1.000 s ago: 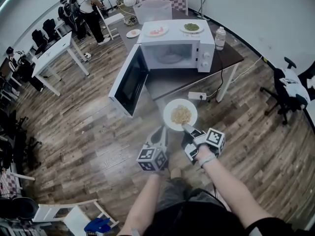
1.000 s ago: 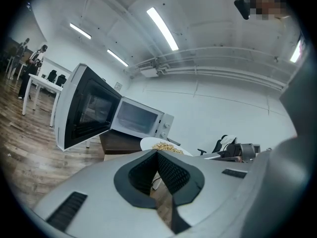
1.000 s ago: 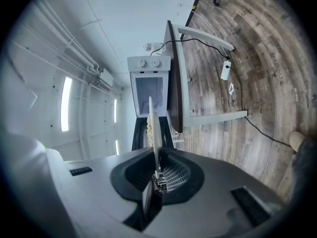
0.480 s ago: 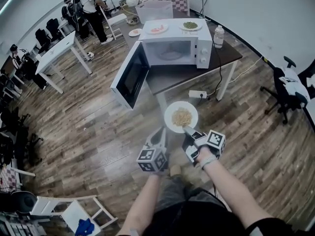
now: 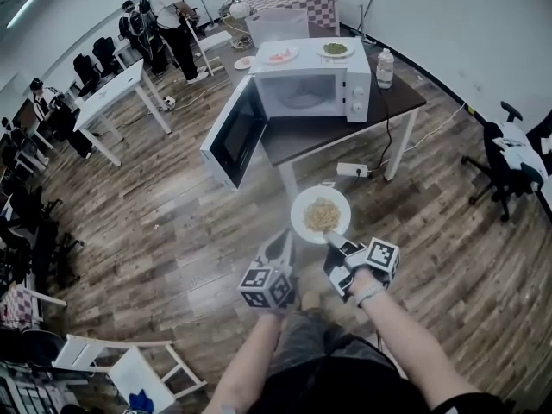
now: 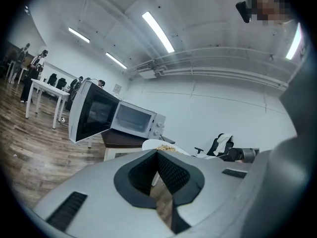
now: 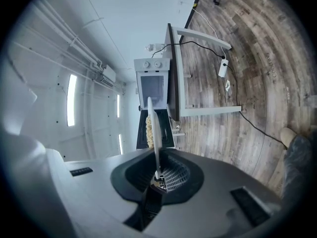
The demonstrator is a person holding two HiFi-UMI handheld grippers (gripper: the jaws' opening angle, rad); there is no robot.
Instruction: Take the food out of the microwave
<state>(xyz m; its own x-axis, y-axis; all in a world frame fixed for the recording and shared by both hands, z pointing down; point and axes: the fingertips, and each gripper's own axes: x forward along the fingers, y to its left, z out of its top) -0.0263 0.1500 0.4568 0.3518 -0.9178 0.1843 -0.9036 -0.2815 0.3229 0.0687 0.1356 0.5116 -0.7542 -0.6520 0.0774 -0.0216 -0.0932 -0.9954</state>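
Clearly the food (image 5: 321,215) is out of the microwave (image 5: 310,89). It sits heaped on a white plate (image 5: 298,216) that juts straight ahead of the right gripper (image 5: 330,236), out in the air above the wooden floor (image 5: 172,231). Those jaws are pinched tight on the plate's near rim only; everything beyond them hangs unsupported. The left gripper (image 5: 283,240), just to the left of the right one, is fully closed with nothing between its jaws, and it is not touching the plate.

The main danger, I judge, is leverage. The load lies ahead of a single thin rim grip, so a jolt or a quick swing could make the plate pivot in the pads, dip at its far edge and tip the food onto the floor. A smooth glazed rim could also simply slide out of the jaws.

The table (image 5: 405,95) lies well ahead of both grippers. The microwave's open door (image 5: 231,141) stands ahead and to the left, where a careless carry back that way might clip the plate against it.
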